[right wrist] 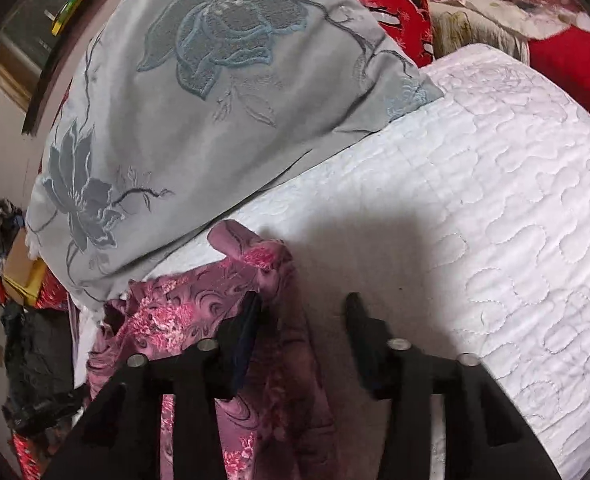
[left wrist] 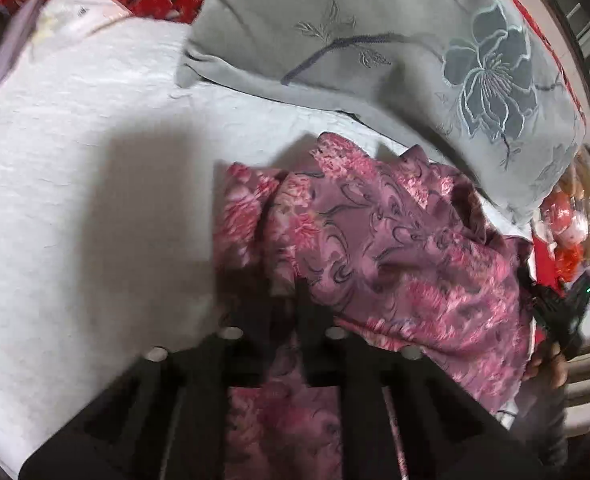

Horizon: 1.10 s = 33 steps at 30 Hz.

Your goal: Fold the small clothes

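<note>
My left gripper (left wrist: 295, 304) pinches the crumpled pink-and-mauve floral satin garment (left wrist: 395, 240) lying on the white quilted bedspread (left wrist: 75, 200). My right gripper (right wrist: 305, 312) gapes over its edge. The slippery cloth may slide free or bunch up.

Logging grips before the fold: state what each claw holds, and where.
Left claw appears pinched on the pink floral fabric garment at its near edge; right claw open, holding nothing.

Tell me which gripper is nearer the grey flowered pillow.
Right. The right gripper sits just below the pillow; the left gripper grips the pink floral garment farther out.
</note>
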### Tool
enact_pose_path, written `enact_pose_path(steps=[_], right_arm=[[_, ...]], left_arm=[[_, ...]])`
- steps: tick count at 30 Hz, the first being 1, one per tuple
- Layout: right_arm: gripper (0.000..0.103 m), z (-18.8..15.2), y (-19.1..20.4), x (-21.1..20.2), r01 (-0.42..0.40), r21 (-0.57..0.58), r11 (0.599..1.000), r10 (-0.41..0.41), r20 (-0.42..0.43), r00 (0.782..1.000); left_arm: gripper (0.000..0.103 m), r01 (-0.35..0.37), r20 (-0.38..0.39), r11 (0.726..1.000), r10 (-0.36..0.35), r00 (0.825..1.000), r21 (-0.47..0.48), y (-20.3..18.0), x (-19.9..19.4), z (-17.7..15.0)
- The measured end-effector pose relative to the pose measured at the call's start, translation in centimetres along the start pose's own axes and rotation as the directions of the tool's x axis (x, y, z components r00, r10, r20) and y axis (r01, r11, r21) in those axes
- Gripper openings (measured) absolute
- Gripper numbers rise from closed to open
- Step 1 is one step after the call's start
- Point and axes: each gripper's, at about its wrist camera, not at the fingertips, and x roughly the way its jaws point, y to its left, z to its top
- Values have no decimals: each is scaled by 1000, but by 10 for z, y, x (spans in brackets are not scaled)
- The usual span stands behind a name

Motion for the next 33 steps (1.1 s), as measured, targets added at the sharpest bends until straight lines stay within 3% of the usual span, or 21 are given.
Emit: enact_pose_path(steps=[3,6,8,11,13,15,16,18,19,20,23,24,26,30,33], right_arm=[[5,4,18,-20,-58,-66,996,63,71,996],[5,10,32,-43,-155,-88,984,167,144,975],[5,13,33,-46,-169,-80,982,181,167,969],[6,13,19,-12,-29,-11,1000,29,60,998],[9,4,5,3,50,25,998,-50,-14,999],[13,-8,-9,-10,-28,79,996,27,11,1000],[15,-13,-15,-17,-80,107,991,78,21,997],[45,-27,-28,-31,-151,148,977,151,10,988],[50,-35,-33,-37,-174,160,972,175,6,985],[52,-47,-37,-43,-203,168,965,207,-4,978],[51,-76,-39,-45,-256,159,954,272,-90,958],[41,-83,-35,-46,-254,122,959,269,-125,955],[14,-91,-18,-57,-220,-1,975,218,-129,967],[13,-100,-13,-88,-214,-51,976,214,-1,977],[13,-113,-23,-61,-79,-68,995,70,-122,990]], left_arm=[[4,34,61,999,-32,998,-28,4,-25,-12],[4,104,166,993,-92,982,-63,12,-57,-28],[4,84,199,992,-63,978,-96,17,-57,-32],[5,41,89,982,-25,996,-185,33,-16,-25],[5,31,31,972,-25,999,-234,45,-4,-29],[6,98,65,967,-85,994,-237,48,-16,-36],[11,124,73,966,-111,991,-227,50,-21,-39],[38,182,81,960,-168,982,-211,49,-27,-47],[59,204,79,955,-191,978,-216,49,-29,-55],[62,221,77,950,-209,975,-220,50,-29,-60],[57,222,37,951,-219,975,-216,41,-22,-77],[51,196,44,960,-191,981,-200,36,-23,-82],[25,144,47,974,-137,989,-174,31,-29,-89],[15,100,2,973,-102,995,-209,41,-25,-100],[15,138,-12,957,-146,989,-256,52,-26,-100]])
